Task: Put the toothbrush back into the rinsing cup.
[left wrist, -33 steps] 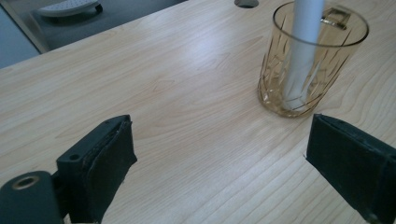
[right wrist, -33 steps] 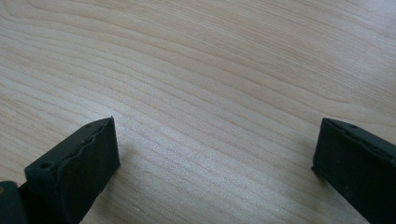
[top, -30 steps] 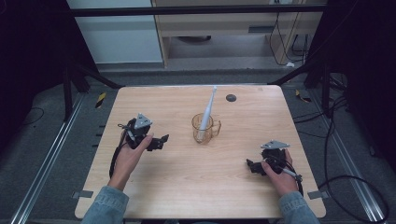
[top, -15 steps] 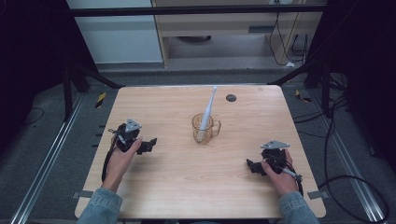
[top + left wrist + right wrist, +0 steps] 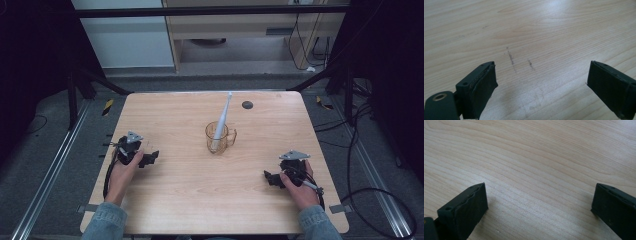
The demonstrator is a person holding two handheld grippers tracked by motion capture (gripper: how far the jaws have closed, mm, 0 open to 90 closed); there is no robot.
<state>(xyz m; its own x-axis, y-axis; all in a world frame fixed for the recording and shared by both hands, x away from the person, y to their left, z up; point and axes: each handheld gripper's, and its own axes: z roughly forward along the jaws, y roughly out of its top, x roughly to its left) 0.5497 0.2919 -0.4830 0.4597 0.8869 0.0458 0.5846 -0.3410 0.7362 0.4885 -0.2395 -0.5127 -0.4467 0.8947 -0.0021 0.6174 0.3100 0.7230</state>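
A clear amber glass mug (image 5: 219, 138) stands upright near the middle of the wooden table (image 5: 190, 200). A white electric toothbrush (image 5: 222, 121) leans in it, head pointing up and away. My left gripper (image 5: 151, 158) rests low at the table's left side, well left of the mug. In the left gripper view its jaws stand wide apart over bare wood, nothing between them (image 5: 541, 82). My right gripper (image 5: 270, 178) sits near the front right, also open and empty (image 5: 539, 205). Both point roughly toward the table's centre.
A small dark round hole or grommet (image 5: 247, 104) sits at the table's far edge, right of centre. Cables trail from both grippers. Dark metal frame legs and floor rails flank the table; a cabinet stands beyond it.
My left gripper has drawn back leftward and toward the front, away from the mug. The right gripper has stayed put. The mug and toothbrush have not moved.
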